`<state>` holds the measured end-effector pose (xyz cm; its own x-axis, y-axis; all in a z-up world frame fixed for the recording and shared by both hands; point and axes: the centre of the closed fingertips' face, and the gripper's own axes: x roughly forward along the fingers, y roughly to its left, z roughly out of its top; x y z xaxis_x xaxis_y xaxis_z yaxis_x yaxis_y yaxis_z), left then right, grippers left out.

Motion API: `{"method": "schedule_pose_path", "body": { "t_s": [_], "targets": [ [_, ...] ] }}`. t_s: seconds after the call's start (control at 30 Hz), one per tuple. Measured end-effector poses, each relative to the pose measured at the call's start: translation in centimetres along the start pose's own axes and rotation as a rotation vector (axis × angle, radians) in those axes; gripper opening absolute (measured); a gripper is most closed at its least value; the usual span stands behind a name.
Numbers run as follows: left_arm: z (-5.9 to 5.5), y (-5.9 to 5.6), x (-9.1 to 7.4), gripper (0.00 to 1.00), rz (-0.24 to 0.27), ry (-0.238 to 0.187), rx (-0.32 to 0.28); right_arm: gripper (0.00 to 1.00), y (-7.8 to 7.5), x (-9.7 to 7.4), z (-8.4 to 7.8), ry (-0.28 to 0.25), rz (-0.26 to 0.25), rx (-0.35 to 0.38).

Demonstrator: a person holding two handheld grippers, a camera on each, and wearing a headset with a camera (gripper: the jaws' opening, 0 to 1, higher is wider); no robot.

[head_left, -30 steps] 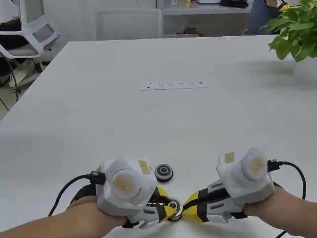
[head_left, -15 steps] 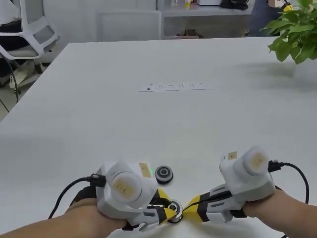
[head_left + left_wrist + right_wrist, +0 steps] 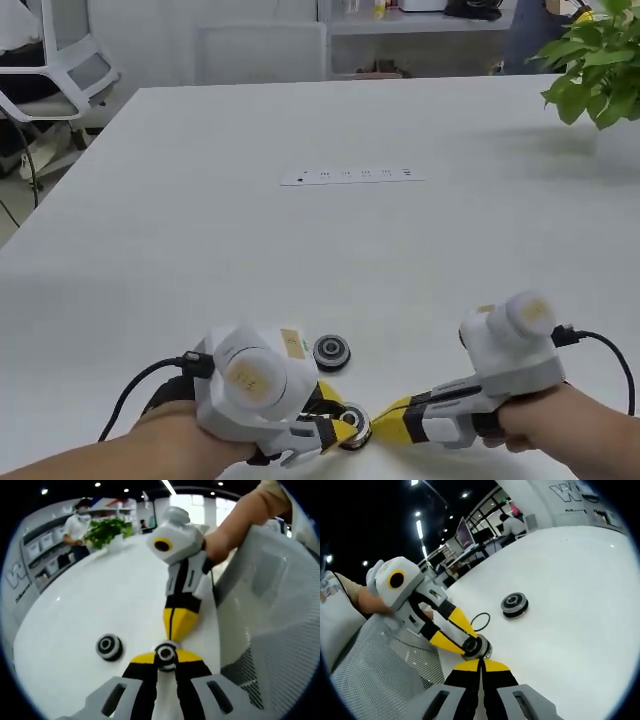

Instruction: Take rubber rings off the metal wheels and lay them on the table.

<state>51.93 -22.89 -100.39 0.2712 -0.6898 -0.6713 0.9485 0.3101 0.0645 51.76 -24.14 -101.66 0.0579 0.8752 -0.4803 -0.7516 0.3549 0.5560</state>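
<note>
Item one: my left gripper (image 3: 165, 661) is clamped on a metal wheel (image 3: 166, 652), with one yellow tip on either side of it. This shows at the lower centre of the left gripper view. In the head view the held wheel sits at the bottom centre of the frame, over the near edge of the white table (image 3: 300, 250).

Item two: my right gripper (image 3: 481, 666) has its jaws pressed together, with only a thin dark line between them in the right gripper view. The closed tips meet the rim of the held wheel from the side opposite the left gripper (I cannot tell whether any rubber is caught between them).

Item three: a second wheel (image 3: 331, 350) lies flat on the table just above the left gripper in the head view. It is dark around its rim and apart from both grippers.

Item four: one rubber ring (image 3: 480, 621) lies loose on the table as a thin black loop. In the right gripper view it is just above the held wheel and left of the second wheel, touching neither.

Surroundings: a white power strip (image 3: 353, 175) lies at the centre of the head view, well apart from the work. A plant (image 3: 595, 60) occupies the upper right corner and a chair (image 3: 60, 60) the upper left.
</note>
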Motion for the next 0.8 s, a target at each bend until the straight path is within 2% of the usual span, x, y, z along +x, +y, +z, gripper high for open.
{"method": "schedule_pose_path", "body": {
  "t_s": [0.07,0.2,0.3,0.37,0.8],
  "targets": [
    [-0.01,0.01,0.0,0.13,0.0,0.0,0.0,0.0,0.13,-0.17,0.18,-0.017,0.012,0.047],
    [-0.01,0.01,0.02,0.13,-0.001,0.0,0.0,0.0,0.03,-0.16,0.17,-0.027,0.016,0.069],
    [-0.02,0.02,0.02,0.13,-0.001,0.0,0.0,0.0,0.21,-0.33,0.94,-0.076,0.035,0.123],
    [0.0,0.04,0.05,0.13,0.0,0.0,-0.003,0.0,0.14,-0.45,0.63,-0.062,0.036,0.115],
    [0.03,0.04,0.08,0.13,0.005,0.004,-0.004,0.0,0.43,-0.38,0.83,-0.083,0.054,0.157]
  ]
}}
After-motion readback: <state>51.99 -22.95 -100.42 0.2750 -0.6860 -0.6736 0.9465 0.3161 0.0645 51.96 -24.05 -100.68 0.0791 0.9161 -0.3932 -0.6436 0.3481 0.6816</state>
